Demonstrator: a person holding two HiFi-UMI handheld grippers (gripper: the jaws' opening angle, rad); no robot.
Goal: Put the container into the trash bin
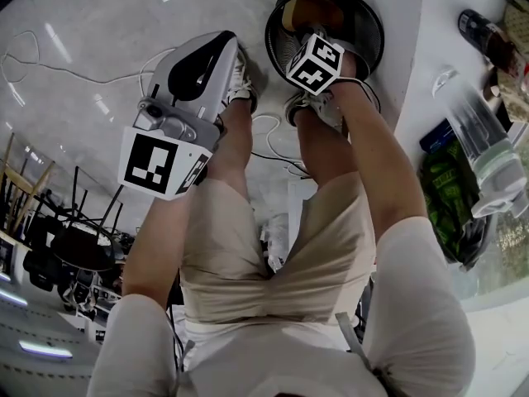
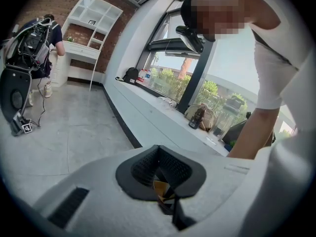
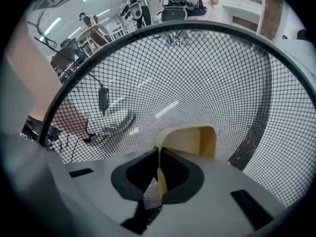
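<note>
A black wire-mesh trash bin (image 1: 366, 25) stands on the floor by my feet. My right gripper (image 1: 312, 30) points steeply down into its mouth. It is shut on the thin wall of a tan container (image 1: 309, 10). In the right gripper view the jaws pinch the container's (image 3: 191, 140) rim at the right gripper (image 3: 158, 156), with the bin's mesh (image 3: 197, 73) all around. My left gripper (image 1: 229, 46) hangs to the left of the bin above the floor. In the left gripper view the left gripper (image 2: 159, 168) has its jaws together and holds nothing.
A white ledge on the right carries a clear plastic jar (image 1: 489, 157), a dark bottle (image 1: 482, 30) and a green bag (image 1: 446, 198). Cables (image 1: 50, 66) trail over the grey floor. Black chairs (image 1: 76, 240) stand at the left. A person (image 2: 48, 39) works by white shelves.
</note>
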